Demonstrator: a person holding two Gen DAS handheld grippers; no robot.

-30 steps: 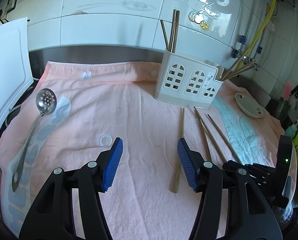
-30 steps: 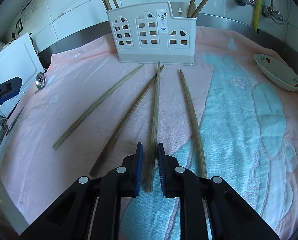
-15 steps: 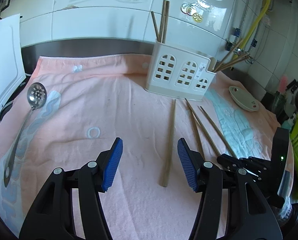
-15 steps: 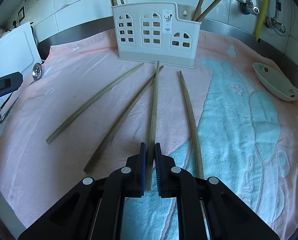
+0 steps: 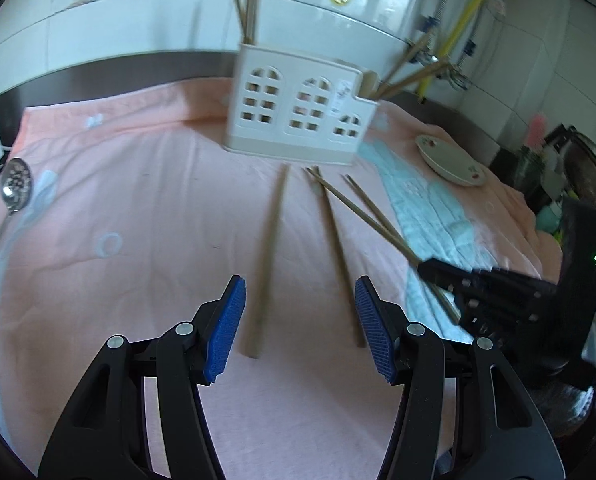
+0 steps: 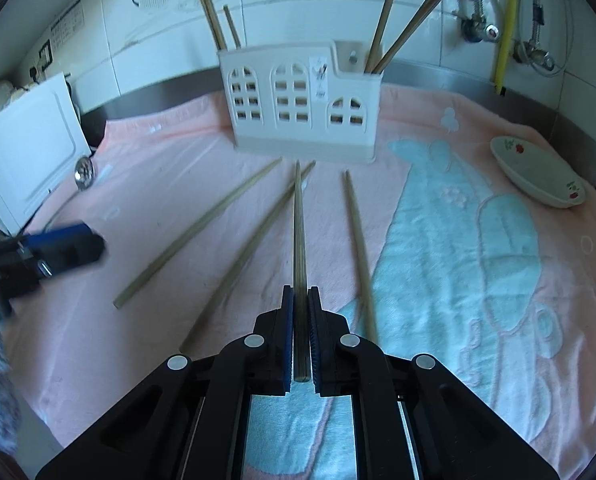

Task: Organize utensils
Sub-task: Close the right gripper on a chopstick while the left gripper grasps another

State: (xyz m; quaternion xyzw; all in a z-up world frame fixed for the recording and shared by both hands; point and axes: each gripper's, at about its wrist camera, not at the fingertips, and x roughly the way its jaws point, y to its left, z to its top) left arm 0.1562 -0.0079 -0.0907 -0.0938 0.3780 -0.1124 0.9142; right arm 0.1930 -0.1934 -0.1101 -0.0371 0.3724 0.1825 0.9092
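My right gripper (image 6: 300, 300) is shut on the near end of a wooden chopstick (image 6: 299, 232) and holds it raised, pointing at the white holder (image 6: 302, 116). Three more chopsticks lie on the pink towel (image 6: 137, 352): a left one (image 6: 197, 236), a middle one (image 6: 249, 256) and a right one (image 6: 358, 240). The holder (image 5: 298, 116) has chopsticks standing in both end compartments. My left gripper (image 5: 298, 320) is open, low over the towel, with the near end of a lying chopstick (image 5: 267, 256) between its jaws. The right gripper (image 5: 490, 292) shows at the right.
A slotted metal spoon (image 5: 13, 184) lies at the towel's left edge. A small white dish (image 6: 538, 176) sits at the right. A white board (image 6: 21, 148) leans at the left. Taps and a yellow hose (image 6: 506, 24) stand against the tiled wall behind.
My right gripper closed on the chopstick and lifted its near end off the towel. My left gripper moved right and forward, so a lying chopstick is now between its open jaws.
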